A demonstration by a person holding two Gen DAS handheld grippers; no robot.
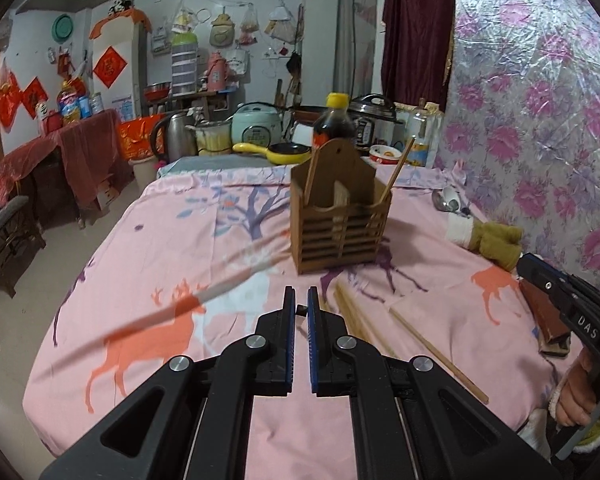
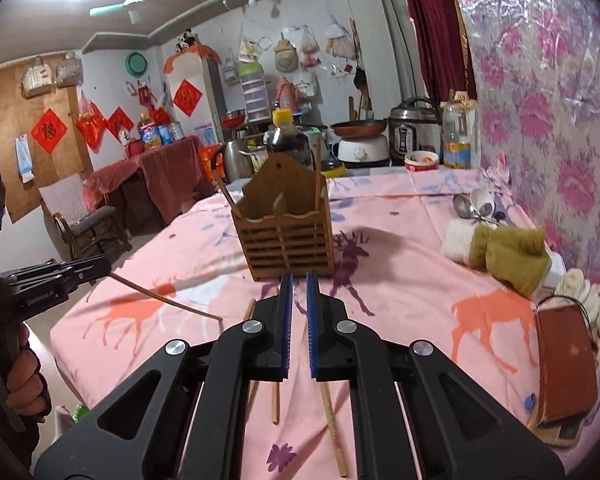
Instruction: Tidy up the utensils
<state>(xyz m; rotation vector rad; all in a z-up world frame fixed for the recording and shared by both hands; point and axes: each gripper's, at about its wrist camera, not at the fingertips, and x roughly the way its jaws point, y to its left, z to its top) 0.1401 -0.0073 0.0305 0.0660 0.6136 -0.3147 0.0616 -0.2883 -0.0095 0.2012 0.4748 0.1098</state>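
Observation:
A slatted wooden utensil holder (image 1: 340, 220) (image 2: 288, 236) stands upright in the middle of the pink deer-print tablecloth (image 1: 160, 248). One chopstick (image 1: 400, 168) leans in its right compartment and another (image 1: 310, 176) in its left. My left gripper (image 1: 300, 300) (image 2: 108, 270) hovers in front of the holder, shut on a chopstick (image 2: 168, 300) that sticks out past its tips. My right gripper (image 2: 298, 292) (image 1: 521, 260) is also raised, shut, with nothing visible between its pads. Loose chopsticks (image 1: 440, 356) (image 2: 332, 420) lie on the cloth beneath both grippers.
A dark sauce bottle (image 1: 334, 120) stands behind the holder, with cookers and a kettle beyond it. Metal spoons (image 1: 448, 200), an olive-green cloth bundle (image 1: 492, 240) and a brown wallet (image 2: 564, 360) lie by the flowered wall on the right. The table edge drops off at left beside a chair (image 2: 84, 216).

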